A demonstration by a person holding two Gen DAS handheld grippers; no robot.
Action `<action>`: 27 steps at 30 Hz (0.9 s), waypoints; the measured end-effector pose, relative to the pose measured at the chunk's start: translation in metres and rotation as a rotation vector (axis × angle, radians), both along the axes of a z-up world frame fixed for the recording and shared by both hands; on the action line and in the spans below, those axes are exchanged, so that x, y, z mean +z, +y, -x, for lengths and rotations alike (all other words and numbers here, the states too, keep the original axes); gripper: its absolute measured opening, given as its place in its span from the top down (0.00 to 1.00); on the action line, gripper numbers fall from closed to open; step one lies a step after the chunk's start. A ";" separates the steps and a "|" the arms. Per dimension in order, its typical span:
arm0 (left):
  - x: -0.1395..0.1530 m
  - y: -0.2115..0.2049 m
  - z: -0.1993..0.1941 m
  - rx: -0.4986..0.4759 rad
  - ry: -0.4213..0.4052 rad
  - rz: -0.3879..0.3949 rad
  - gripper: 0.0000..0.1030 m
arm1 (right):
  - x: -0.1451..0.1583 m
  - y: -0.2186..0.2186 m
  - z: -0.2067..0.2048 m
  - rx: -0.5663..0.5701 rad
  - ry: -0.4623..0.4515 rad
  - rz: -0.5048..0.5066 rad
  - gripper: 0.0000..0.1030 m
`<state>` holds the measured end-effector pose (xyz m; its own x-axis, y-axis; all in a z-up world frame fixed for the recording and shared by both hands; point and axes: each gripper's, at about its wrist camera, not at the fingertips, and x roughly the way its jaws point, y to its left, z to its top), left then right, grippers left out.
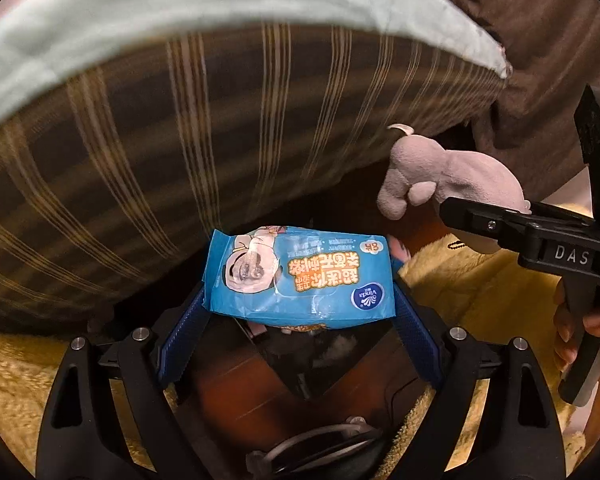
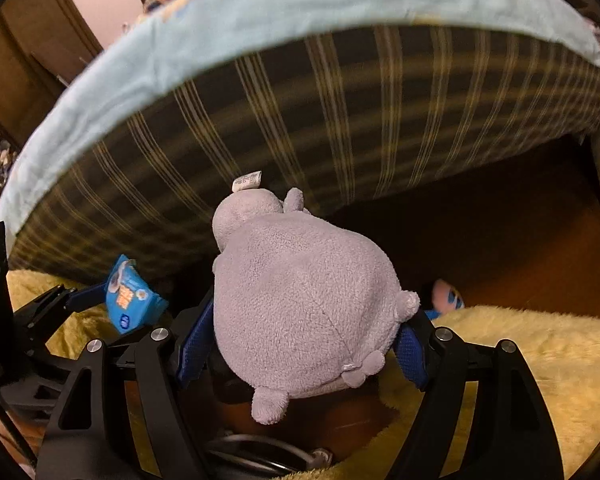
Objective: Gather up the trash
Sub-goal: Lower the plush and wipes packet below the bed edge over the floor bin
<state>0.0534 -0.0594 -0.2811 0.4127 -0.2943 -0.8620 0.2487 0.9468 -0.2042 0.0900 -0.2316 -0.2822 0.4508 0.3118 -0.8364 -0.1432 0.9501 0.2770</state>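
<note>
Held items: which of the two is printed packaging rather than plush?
The blue Vinda wipes pack in the left gripper; the right gripper holds a plain grey plush toy.

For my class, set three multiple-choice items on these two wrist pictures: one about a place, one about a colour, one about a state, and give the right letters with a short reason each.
1. What is seen behind the wet-wipe packet?
A. a striped mattress side
B. a window
C. a fridge door

2. What colour is the plush toy?
A. green
B. pale grey
C. red

3. What is the state of the left tool?
A. open and empty
B. shut on a spoon
C. shut on the wet-wipe packet

Answers: 1 A, the striped mattress side rises behind the packet. 2 B, the toy gripped by the right tool is pale grey. 3 C, both blue pads press the packet's ends.
</note>
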 end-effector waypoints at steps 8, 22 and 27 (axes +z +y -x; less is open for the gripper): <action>-0.026 -0.012 -0.008 -0.033 0.079 -0.017 0.17 | -0.027 0.014 -0.009 0.019 0.071 -0.013 0.24; -0.010 0.002 -0.009 -0.023 0.062 -0.016 0.08 | 0.008 -0.005 -0.019 -0.028 -0.021 -0.036 0.08; 0.013 0.003 -0.009 -0.030 0.026 -0.004 0.08 | 0.043 -0.009 -0.017 -0.037 -0.102 -0.032 0.06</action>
<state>0.0621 -0.0564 -0.2681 0.3809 -0.3026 -0.8737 0.2718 0.9398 -0.2070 0.1068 -0.2410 -0.2390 0.5446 0.3194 -0.7755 -0.1375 0.9462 0.2931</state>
